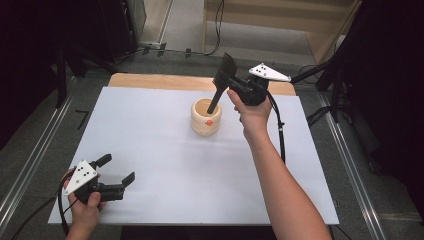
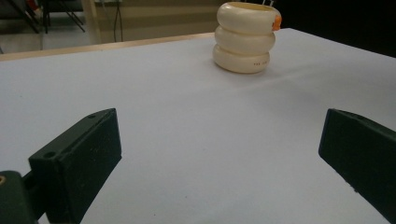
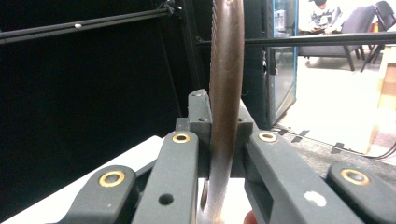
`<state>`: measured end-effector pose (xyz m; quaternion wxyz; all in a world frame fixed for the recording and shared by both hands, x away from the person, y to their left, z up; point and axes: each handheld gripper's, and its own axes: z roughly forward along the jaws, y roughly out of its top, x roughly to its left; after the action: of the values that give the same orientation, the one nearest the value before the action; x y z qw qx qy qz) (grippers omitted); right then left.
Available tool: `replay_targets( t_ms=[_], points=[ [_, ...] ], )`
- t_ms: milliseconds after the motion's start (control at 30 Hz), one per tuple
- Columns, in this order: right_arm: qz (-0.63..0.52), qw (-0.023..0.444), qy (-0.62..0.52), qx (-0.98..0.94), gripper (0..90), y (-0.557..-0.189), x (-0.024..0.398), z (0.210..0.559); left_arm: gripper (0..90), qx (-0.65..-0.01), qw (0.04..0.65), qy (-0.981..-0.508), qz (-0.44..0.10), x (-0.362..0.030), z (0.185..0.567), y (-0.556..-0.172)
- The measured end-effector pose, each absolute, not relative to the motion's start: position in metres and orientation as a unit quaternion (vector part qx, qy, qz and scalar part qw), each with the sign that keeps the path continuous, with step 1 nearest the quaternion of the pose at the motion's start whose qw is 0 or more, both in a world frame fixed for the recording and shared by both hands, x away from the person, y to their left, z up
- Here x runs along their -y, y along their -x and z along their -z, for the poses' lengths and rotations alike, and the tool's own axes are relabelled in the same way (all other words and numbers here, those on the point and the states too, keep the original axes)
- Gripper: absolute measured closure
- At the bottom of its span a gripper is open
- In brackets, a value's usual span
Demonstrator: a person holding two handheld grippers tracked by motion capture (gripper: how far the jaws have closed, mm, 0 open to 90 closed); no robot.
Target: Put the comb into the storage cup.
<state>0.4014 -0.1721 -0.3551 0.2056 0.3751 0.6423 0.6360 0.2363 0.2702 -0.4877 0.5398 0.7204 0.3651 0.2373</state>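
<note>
item: worktop (image 1: 165, 150) — white sheet over a pale wooden top, a strip of wood showing along the far edge at 12 o'clock.

item: cream holder (image 1: 206, 117) — ribbed pot of three stacked rings with an orange mark on its side; stands upright just past the centre of the worktop, toward 1 o'clock. in the left gripper view it (image 2: 245, 37) sits far ahead, at the top, well apart from the jaws.

item: dark comb (image 1: 221, 84) — flat, toothed, brown-black tool; its lower end dips into the mouth of the cream holder, its broad upper end tilts up and away toward 1 o'clock. in the right gripper view it (image 3: 225, 93) runs as a narrow brown strip, toothed edge on the left, straight up between the jaws.

item: right claw (image 1: 226, 86) — held in the right hand (image 1: 252, 114) at 3 o'clock of the holder, above the worktop; jaws pressed together on the dark comb's middle. grey three-cornered plate on top, cable trailing down along the forearm.

item: left claw (image 1: 116, 171) — held in the left hand (image 1: 86, 207) at the near-left corner, about 7 o'clock; jaws spread wide with bare worktop between them, gripping nothing. in the left gripper view the two black jaws stand far apart at the lower corners.
</note>
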Motion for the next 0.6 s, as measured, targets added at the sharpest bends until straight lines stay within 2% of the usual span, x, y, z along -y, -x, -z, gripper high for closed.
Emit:
replay_targets(
  t_ms=[600],
  points=[
    [-0.613,0.207,-0.397,-0.651,83.0,-0.408,0.157,0.378,0.0,-0.364,0.54,-0.722,-0.234,-0.271,0.487,-0.237]
  ],
)
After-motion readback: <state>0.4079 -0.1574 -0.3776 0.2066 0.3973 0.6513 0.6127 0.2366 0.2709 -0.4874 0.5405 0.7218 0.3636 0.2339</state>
